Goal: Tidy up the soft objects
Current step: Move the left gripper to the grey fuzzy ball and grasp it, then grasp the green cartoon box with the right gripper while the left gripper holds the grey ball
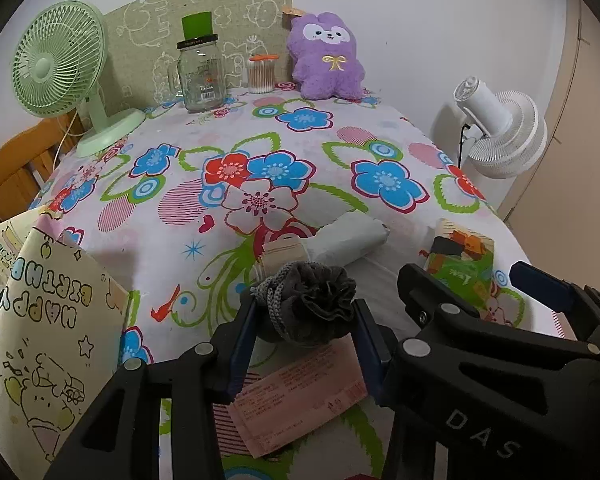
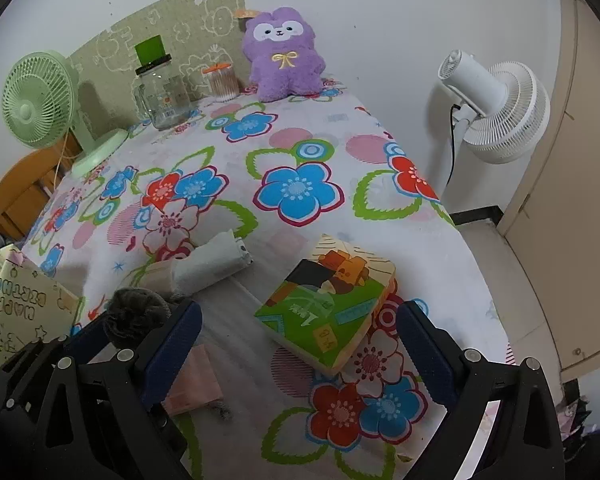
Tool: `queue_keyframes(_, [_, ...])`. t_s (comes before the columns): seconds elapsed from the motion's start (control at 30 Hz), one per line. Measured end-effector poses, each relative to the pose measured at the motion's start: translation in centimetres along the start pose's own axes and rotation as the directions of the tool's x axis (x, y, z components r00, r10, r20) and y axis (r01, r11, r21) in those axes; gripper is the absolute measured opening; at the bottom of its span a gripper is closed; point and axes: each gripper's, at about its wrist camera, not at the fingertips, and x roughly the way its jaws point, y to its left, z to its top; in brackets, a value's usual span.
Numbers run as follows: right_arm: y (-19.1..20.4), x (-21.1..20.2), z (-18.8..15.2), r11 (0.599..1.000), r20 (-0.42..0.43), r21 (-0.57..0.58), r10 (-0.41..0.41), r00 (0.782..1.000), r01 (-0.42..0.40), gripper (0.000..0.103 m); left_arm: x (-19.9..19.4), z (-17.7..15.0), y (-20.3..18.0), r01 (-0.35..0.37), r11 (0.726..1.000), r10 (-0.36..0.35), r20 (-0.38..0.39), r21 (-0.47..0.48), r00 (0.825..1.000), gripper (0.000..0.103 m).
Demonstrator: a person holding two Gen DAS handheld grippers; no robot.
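left tool [image 1: 304,312] grips grey pouch [image 1: 312,304]; right tool [image 2: 300,344] wide; bag [image 1: 48,344] reads "happy birthday".

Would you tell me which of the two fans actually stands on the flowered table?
The green fan, at the table's back left corner beside the glass jar. The white fan stands off the table's right edge.

The bag [image 1: 40,340] at the left carries "HAPPY BIRTHDAY", seen upside down. The right gripper's [image 1: 456,284] black body carries the letters "DAS". The pink paper [image 1: 300,392] has printed lines, too small to read
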Motion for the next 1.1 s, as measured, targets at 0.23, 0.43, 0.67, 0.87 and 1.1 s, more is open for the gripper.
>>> queue_keyframes(0.23, [0.1, 1.0, 0.0, 1.0, -0.007, -0.005, -0.029, 1.0, 0.029, 0.096, 0.6, 0.0, 0.1, -0.014, 1.0, 0.014, 0.0, 0.01, 1.0, 0.045])
queue_keyframes(0.43, [0.5, 1.6, 0.0, 1.0, -0.015, -0.018, -0.018, 1.0, 0.018, 0.077, 0.8, -0.1, 0.2, -0.012, 1.0, 0.012, -0.001, 0.02, 1.0, 0.044])
queue_keyframes(0.67, [1.1, 1.5, -0.1, 0.999, -0.017, -0.035, 0.003, 1.0, -0.003, 0.065, 0.8, -0.3, 0.1, -0.008, 1.0, 0.008, 0.003, 0.02, 1.0, 0.042])
queue_keyframes(0.87, [1.5, 0.8, -0.4, 0.998, -0.015, -0.055, 0.023, 1.0, -0.024, 0.056, 0.5, -0.7, 0.2, -0.013, 1.0, 0.013, 0.007, 0.007, 1.0, 0.038])
queue_keyframes(1.1, [1.8, 0.0, -1.1, 0.996, -0.008, -0.074, 0.042, 0.999, -0.042, 0.05, -0.1, -1.2, 0.1, -0.013, 1.0, 0.013, 0.006, 0.008, 1.0, 0.036])
